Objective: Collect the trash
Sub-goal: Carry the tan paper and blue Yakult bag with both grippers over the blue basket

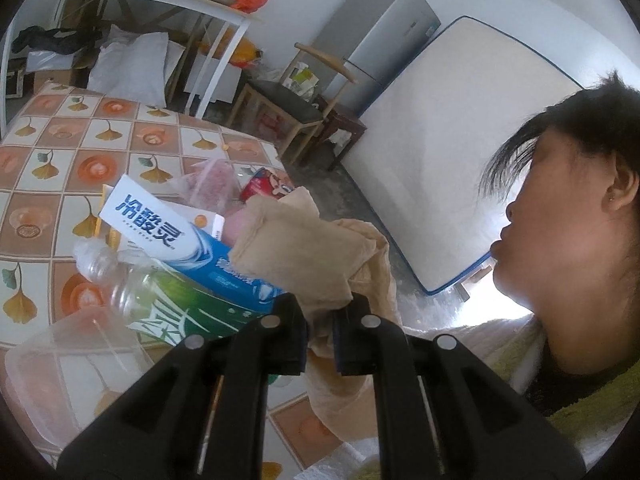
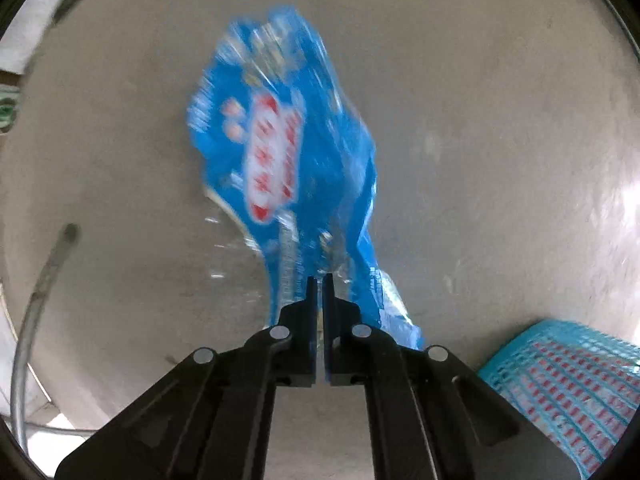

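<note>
In the left wrist view my left gripper (image 1: 320,312) is shut on a beige stocking (image 1: 304,248) and holds it above the table's edge. Behind it on the tiled tablecloth (image 1: 80,152) lie a blue-white toothpaste box (image 1: 176,236), an empty clear bottle with a green label (image 1: 152,296), a clear plastic bag (image 1: 212,184) and a red can (image 1: 268,188). In the right wrist view my right gripper (image 2: 319,280) is shut on a blue snack wrapper (image 2: 288,168), blurred, hanging over the grey floor (image 2: 480,120).
A clear plastic lid or box (image 1: 60,364) lies at the table's near left. A person's face (image 1: 568,248) is close at the right. A chair (image 1: 296,112), a fridge (image 1: 380,36) and a mattress (image 1: 460,140) stand beyond. A blue mesh basket (image 2: 560,388) sits at lower right.
</note>
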Available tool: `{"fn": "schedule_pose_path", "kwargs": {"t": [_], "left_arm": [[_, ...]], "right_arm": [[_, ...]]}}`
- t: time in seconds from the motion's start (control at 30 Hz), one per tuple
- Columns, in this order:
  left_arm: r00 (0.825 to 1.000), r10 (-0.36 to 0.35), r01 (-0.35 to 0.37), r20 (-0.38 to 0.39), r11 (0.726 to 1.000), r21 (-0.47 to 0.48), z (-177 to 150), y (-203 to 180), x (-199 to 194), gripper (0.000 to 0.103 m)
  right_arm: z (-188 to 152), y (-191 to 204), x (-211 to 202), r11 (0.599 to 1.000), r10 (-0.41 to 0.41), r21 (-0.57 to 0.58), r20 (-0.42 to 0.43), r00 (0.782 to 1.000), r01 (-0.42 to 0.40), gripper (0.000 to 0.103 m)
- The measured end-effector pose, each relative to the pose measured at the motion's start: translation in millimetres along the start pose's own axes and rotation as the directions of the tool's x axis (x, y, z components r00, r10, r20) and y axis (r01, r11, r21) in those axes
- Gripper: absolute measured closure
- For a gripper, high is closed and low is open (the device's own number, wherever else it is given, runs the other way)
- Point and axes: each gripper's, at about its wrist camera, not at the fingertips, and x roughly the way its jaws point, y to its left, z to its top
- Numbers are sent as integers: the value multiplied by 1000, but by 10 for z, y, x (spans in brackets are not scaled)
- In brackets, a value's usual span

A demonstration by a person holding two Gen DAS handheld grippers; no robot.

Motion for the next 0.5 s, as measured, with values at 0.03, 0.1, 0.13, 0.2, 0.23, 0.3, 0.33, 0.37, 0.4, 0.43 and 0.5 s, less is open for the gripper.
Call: {"fn": "schedule_pose_path", "kwargs": {"t": [0.03,0.1,0.13,0.2,0.23,0.3,0.33,0.37,0.4,0.43,0.5], "left_arm": [[1000,-6,6,3,1000,0,-5,-19,-8,95],[1000,-23,23,9,1000,6,-7,-75,-6,95],[999,-31,31,10,999,12,-6,-112,4,95],[999,-53,53,9,998,35,-20,-218,27,95],[998,-70,69,7,997,46,-36,-271,36,95],[995,-98,98,4,993,60,-82,-347,44,95],[994,-108,108,3,992,62,-109,-369,45,95],[993,-116,116,2,991,61,-135,-378,43,95],[993,-122,122,1,991,58,-168,-382,30,95],[993,-120,120,1,991,57,-179,-376,19,95],[994,-106,106,5,993,59,-200,-357,-32,95]], "right_arm": [[-16,4,-176,999,44,5,28,999,-44,101],[-111,3,-642,992,124,-9,103,987,-124,101],[-173,-15,-855,989,147,-23,138,980,-145,101],[-326,-100,-1293,979,203,-52,203,958,-196,101],[-393,-141,-1508,975,221,-70,227,948,-211,101],[-466,-289,-1826,970,242,-87,245,939,-227,101],[-482,-343,-1904,966,259,-85,238,936,-246,101],[-489,-378,-1949,960,279,-85,221,935,-266,99],[-513,-388,-1927,963,268,-84,215,939,-256,92],[-485,-389,-1903,970,241,-78,209,948,-229,84],[-392,-374,-1730,974,224,-64,169,960,-217,32]]}}
